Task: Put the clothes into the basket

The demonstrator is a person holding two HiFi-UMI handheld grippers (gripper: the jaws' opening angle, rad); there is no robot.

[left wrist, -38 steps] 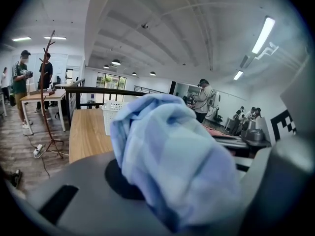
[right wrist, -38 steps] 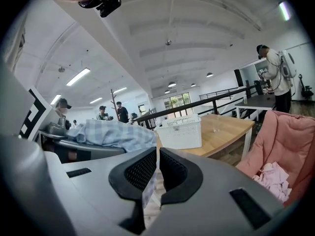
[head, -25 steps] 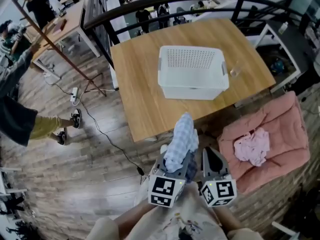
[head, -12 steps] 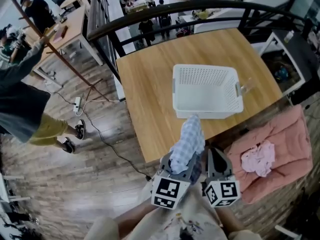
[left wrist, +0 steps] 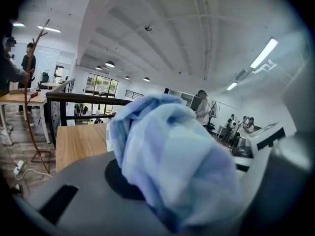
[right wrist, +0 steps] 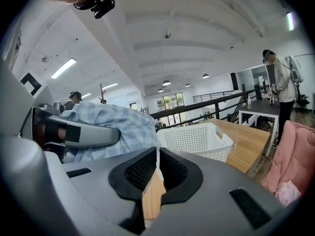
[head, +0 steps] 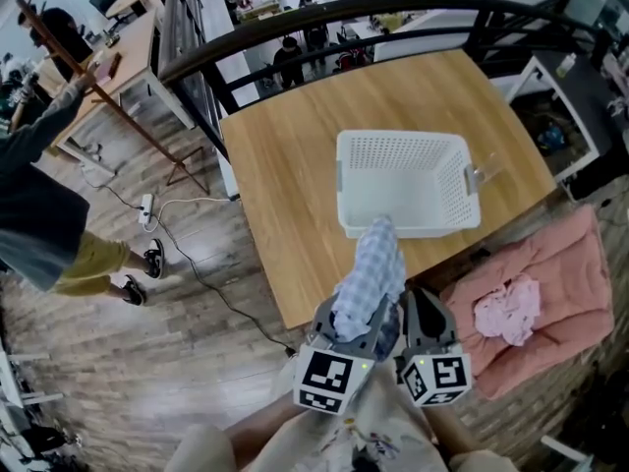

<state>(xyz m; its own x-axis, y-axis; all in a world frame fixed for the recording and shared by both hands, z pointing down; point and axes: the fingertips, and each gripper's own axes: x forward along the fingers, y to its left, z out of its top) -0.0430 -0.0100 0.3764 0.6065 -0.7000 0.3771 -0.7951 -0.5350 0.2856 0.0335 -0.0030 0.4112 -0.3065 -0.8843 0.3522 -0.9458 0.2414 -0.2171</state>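
Observation:
A light-blue checked cloth (head: pixel 371 273) bulges up out of my left gripper (head: pixel 360 315), which is shut on it; in the left gripper view the cloth (left wrist: pixel 172 161) fills the space between the jaws. Its tip overlaps the near wall of the white perforated basket (head: pixel 393 226), which stands on the wooden table (head: pixel 285 155). My right gripper (head: pixel 421 305) is beside the left one, shut with nothing in it; the right gripper view shows its pads (right wrist: pixel 147 168) nearly touching, with the basket (right wrist: pixel 194 139) and the cloth (right wrist: pixel 115 122) ahead.
A pink cushion (head: pixel 565 254) lies on the floor to the right, with a pink garment (head: pixel 508 308) on it. A black railing (head: pixel 324 13) runs behind the table. A person (head: pixel 39 214) stands at the left near a cable and a wooden stand.
Both grippers have moved forward to the table's near edge. The cloth's tip now reaches the basket's near wall. The person at the left has shifted.

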